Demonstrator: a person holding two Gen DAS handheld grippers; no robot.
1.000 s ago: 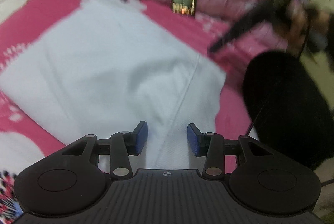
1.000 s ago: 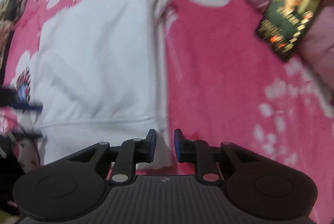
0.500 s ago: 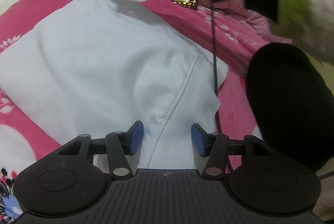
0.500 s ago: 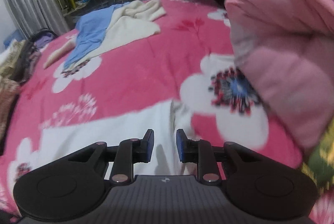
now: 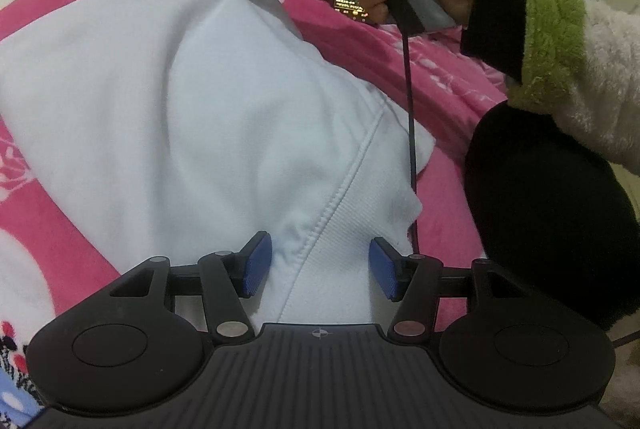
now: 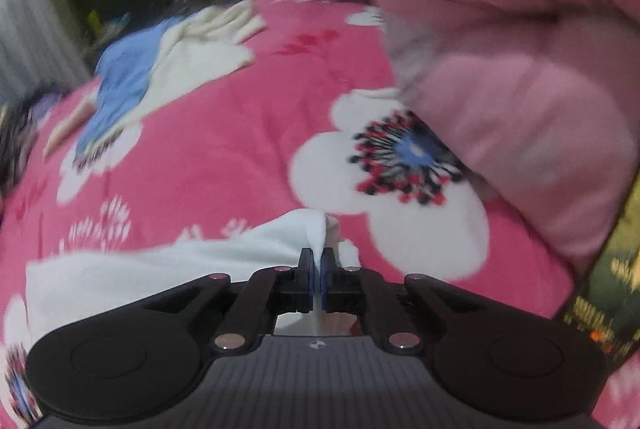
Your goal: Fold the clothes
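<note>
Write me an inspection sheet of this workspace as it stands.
Surface: pink floral blanket.
Job's things: white sweatshirt spread flat.
Clutter: phone, screen lit; pink quilt; blue and cream clothes at the far side.
Grippers: left tool open, straddling the ribbed hem; right tool shut on a sweatshirt corner.
Cables: black cable hanging from the right tool across the sweatshirt.
Surroundings: dark cluttered room, blurred.

White garment on a pink, white-flowered bedspread; blue pads; green cuff.
</note>
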